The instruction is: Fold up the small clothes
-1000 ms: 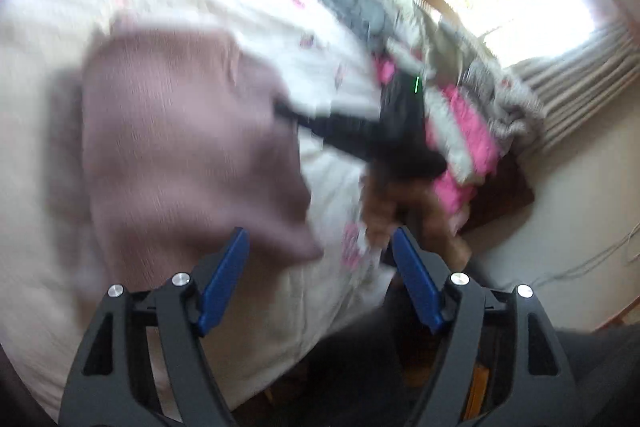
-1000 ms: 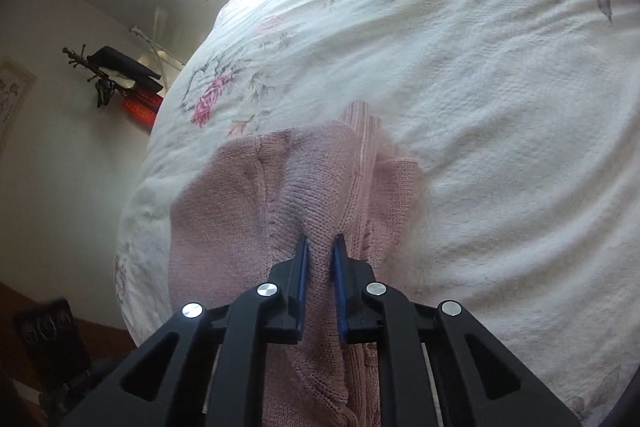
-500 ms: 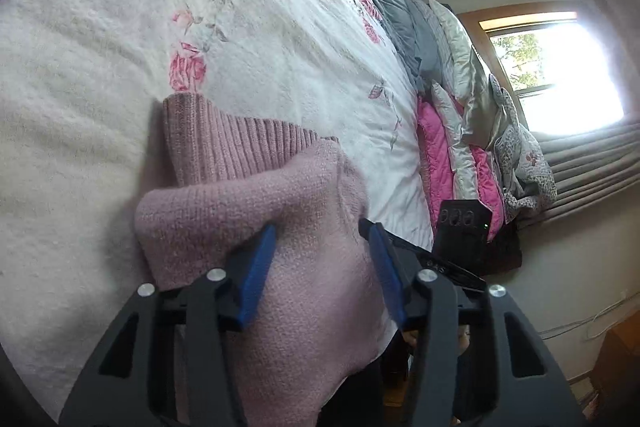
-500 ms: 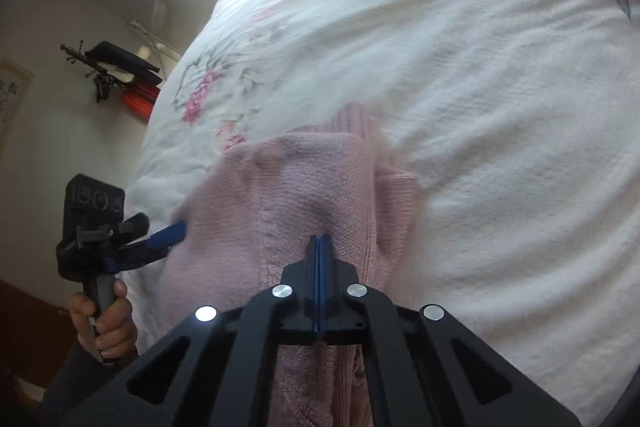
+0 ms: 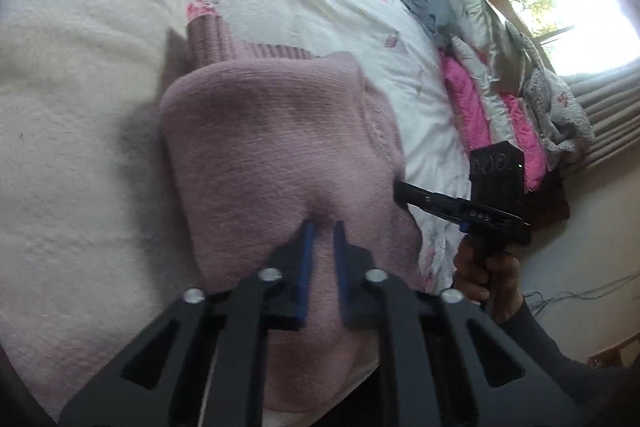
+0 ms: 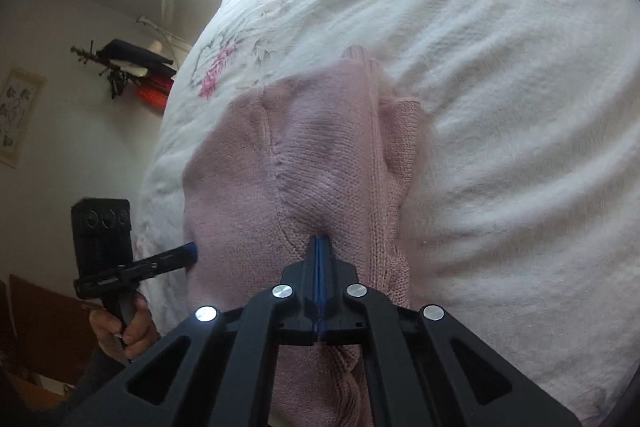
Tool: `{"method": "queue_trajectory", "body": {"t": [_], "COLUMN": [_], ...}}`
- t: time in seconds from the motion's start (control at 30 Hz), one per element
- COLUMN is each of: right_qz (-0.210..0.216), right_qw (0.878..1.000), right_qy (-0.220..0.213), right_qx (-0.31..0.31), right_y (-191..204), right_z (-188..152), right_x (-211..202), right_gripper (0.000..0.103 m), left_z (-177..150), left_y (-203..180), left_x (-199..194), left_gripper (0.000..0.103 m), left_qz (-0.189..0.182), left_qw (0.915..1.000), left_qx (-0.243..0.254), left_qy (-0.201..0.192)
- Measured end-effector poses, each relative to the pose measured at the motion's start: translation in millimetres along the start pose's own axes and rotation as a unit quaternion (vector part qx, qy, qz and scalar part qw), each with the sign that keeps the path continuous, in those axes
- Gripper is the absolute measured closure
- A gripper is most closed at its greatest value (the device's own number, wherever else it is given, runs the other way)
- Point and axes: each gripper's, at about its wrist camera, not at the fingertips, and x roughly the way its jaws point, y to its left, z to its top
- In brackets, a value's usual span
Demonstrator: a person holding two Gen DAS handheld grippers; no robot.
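Sweater [image 5: 280, 147] lies folded near the bed [image 5: 80, 187] edge; your right gripper [image 6: 321, 247] pinches its near hem, jaws pressed together, and your left gripper [image 5: 322, 231] seems nearly closed on the knit, probably for another fold.

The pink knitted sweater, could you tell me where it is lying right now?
The pink knitted sweater lies at the near edge of the floral bedspread, pinched by the right gripper.
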Motion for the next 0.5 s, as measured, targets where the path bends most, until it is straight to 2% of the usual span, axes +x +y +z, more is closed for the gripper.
{"method": "queue_trajectory", "body": {"t": [0.03, 0.07, 0.1, 0.17, 0.2, 0.23, 0.27, 0.33, 0.37, 0.4, 0.47, 0.5], "right_qz": [0.005, 0.006, 0.015, 0.031, 0.032, 0.033, 0.025, -0.007, -0.022, -0.035, -0.026, -0.020], "right_qw": [1.000, 1.000, 0.999, 0.998, 0.998, 0.998, 0.998, 0.997, 0.997, 0.997, 0.997, 0.997], "right_qy": [-0.006, -0.011, -0.014, -0.012, -0.008, 0.002, 0.013, 0.033, 0.044, 0.046, 0.039, 0.032], "right_qx": [-0.008, -0.023, -0.034, -0.050, -0.053, -0.056, -0.062, -0.063, -0.059, -0.059, -0.058, -0.063], "right_y": [6, 15, 22, 31, 31, 31, 29, 18, 11, 7, 10, 16], "right_z": [-3, -9, -16, -33, -41, -50, -57, -65, -68, -71, -76, -79], "right_x": [-7, -14, -22, -33, -33, -29, -22, -3, 7, 11, 4, -3], "right_gripper": [0.102, 0.101, 0.101, 0.101, 0.101, 0.101, 0.101, 0.101, 0.103, 0.103, 0.102, 0.098], "left_z": [-2, -8, -16, -34, -42, -49, -55, -61, -61, -62, -65, -69], "left_y": [-7, -17, -28, -47, -52, -52, -48, -32, -27, -24, -29, -34], "left_x": [-8, -17, -24, -28, -24, -14, 0, 21, 24, 23, 12, 4], "left_gripper": [0.091, 0.073, 0.063, 0.063, 0.061, 0.061, 0.061, 0.074, 0.092, 0.102, 0.098, 0.078], "left_qz": [-0.001, -0.006, -0.012, -0.029, -0.025, -0.004, 0.033, 0.075, 0.095, 0.100, 0.094, 0.077], "left_qw": [0.9999, 0.9996, 0.9990, 0.9977, 0.9975, 0.9977, 0.9969, 0.9947, 0.9932, 0.9928, 0.9935, 0.9947], "left_qx": [0.007, 0.021, 0.038, 0.060, 0.065, 0.068, 0.070, 0.061, 0.058, 0.055, 0.057, 0.064], "left_qy": [-0.008, -0.015, -0.019, -0.014, -0.010, 0.001, 0.016, 0.034, 0.035, 0.033, 0.028, 0.024]}}
